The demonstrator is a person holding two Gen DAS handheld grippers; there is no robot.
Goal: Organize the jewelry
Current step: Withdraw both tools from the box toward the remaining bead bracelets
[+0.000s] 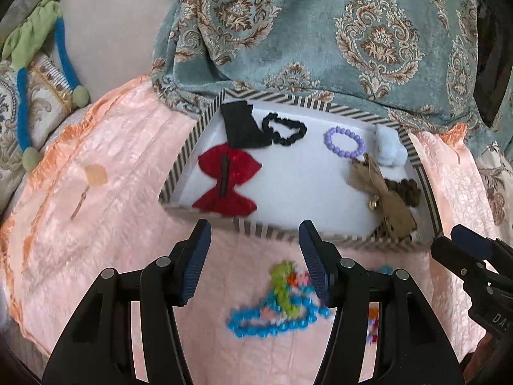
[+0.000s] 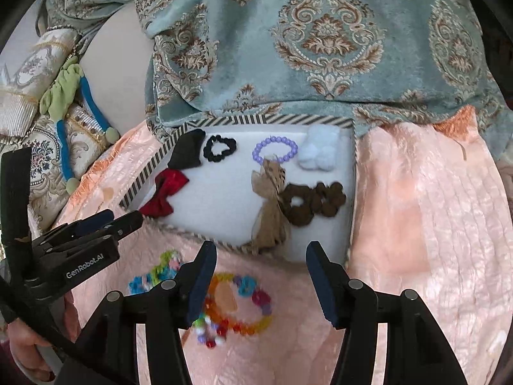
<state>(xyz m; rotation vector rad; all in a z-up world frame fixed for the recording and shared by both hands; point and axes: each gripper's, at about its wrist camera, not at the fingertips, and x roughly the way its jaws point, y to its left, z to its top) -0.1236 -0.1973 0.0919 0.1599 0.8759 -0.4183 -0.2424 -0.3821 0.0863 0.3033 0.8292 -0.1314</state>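
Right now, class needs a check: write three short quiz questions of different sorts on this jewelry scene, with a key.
1. True or false: the purple bead bracelet lies inside the striped tray.
2. Which lies outside the tray, on the pink cloth? A) red bow B) orange bead bracelet C) black scrunchie
3. Fill in: the right gripper's jaws stand ____.

Key: 1 true; 2 B; 3 open

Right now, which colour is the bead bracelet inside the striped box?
The bead bracelet is light purple, lilac; it shows best in the left wrist view.
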